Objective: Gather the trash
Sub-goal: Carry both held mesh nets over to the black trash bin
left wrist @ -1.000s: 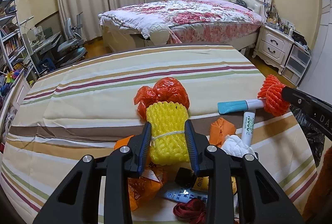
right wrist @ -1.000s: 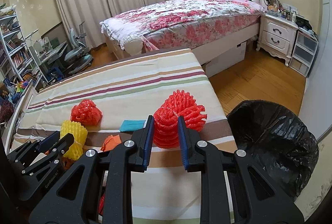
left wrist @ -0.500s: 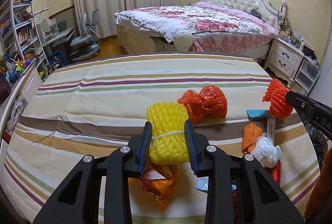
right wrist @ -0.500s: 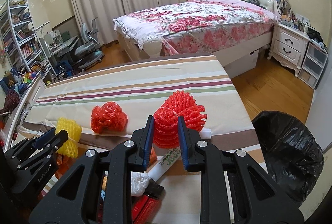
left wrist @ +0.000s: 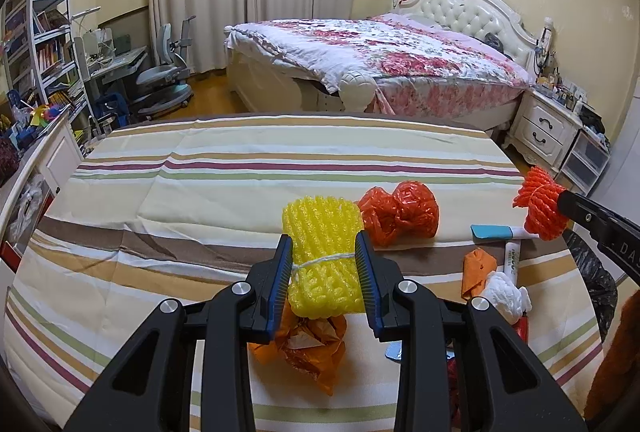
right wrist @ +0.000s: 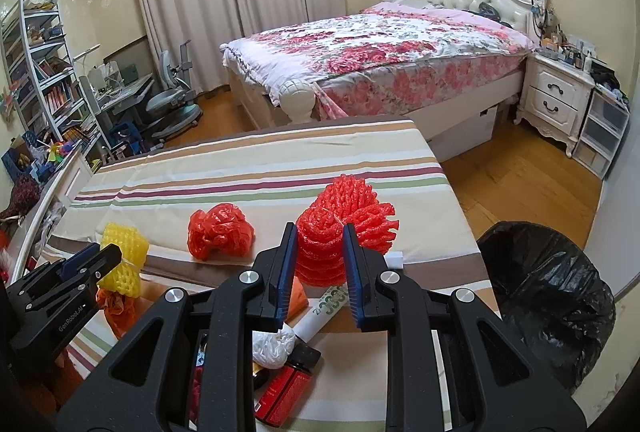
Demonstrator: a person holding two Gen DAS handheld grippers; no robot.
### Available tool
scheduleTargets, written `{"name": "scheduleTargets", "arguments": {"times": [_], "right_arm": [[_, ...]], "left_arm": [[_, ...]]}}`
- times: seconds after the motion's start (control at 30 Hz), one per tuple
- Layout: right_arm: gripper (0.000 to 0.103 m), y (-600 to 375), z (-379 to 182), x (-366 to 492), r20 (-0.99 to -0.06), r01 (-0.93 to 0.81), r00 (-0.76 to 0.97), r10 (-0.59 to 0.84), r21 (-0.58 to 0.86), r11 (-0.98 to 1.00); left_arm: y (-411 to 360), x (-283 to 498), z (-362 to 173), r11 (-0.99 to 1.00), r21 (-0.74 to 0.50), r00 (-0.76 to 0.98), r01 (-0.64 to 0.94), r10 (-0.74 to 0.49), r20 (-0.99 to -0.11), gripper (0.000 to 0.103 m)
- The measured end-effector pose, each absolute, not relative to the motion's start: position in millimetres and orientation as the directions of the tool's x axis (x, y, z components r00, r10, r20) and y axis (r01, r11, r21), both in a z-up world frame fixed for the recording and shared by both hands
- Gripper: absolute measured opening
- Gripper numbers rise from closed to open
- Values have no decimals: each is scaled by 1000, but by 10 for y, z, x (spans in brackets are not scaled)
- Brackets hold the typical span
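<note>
Your left gripper (left wrist: pixel 324 264) is squeezing a yellow foam net (left wrist: pixel 322 252) between its two blue pads, with a white string tied round the net's middle. The net is up off the striped table (left wrist: pixel 200 191), over a crumpled orange bag (left wrist: pixel 308 344) that is lying on the cloth. Your right gripper (right wrist: pixel 318 264) is squeezing a red foam net (right wrist: pixel 340 228), and that net is off the table too. Both sets of jaws are pressing on their nets, not closing all the way.

More trash is sitting on the table. A red plastic bag (right wrist: pixel 220 232) is lying between the two nets, a little farther back. Near your right gripper, a white tube with green letters (right wrist: pixel 328 308) is lying under the red net, with a white crumpled wad (right wrist: pixel 272 344) and a red box (right wrist: pixel 286 388) just beside it. In the left view, a blue flat piece (left wrist: pixel 490 232) is lying by the tube.

A bin lined with a black bag (right wrist: pixel 548 292) is standing on the wood floor, just past the right edge of the table.
</note>
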State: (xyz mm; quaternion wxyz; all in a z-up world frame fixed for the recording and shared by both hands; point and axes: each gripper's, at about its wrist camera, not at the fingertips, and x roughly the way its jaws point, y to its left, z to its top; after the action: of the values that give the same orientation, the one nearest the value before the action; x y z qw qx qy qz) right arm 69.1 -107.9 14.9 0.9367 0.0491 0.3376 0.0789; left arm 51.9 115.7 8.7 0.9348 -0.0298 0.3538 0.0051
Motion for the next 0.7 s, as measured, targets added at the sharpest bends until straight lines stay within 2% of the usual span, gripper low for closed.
{"name": "scheduleTargets", "arguments": {"times": [0.7], "right_arm": [[23,-1419,180,653,-618,-52,774,139,156,986]], "left_arm": [[1029,571,274,996,-89,774,6,-61,-631,33]]}}
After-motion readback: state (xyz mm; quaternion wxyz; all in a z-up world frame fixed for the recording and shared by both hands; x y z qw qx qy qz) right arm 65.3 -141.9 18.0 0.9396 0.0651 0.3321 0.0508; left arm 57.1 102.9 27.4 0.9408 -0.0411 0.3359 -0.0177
